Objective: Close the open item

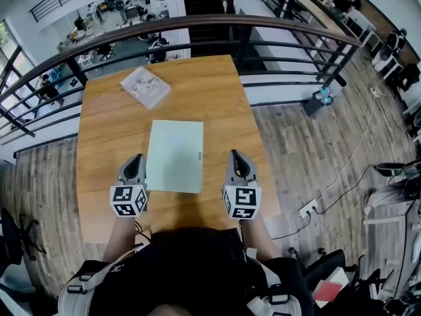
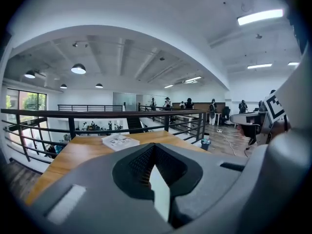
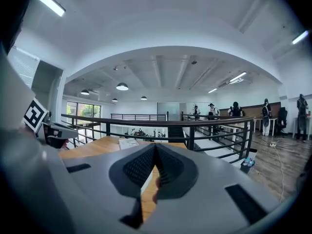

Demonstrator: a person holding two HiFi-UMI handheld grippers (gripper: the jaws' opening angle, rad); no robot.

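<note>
A pale green laptop lies with its lid down flat on the middle of the wooden table. My left gripper hovers just off its left edge and my right gripper just off its right edge, both raised and pointing away from me. In the left gripper view the jaws meet with nothing between them, and a strip of the laptop shows below. The right gripper view shows the same: jaws together and empty, with a sliver of the laptop under them.
A printed booklet lies at the table's far left. A dark metal railing curves round the table's far side over a lower floor. On the wooden floor to the right are a bottle and a power strip.
</note>
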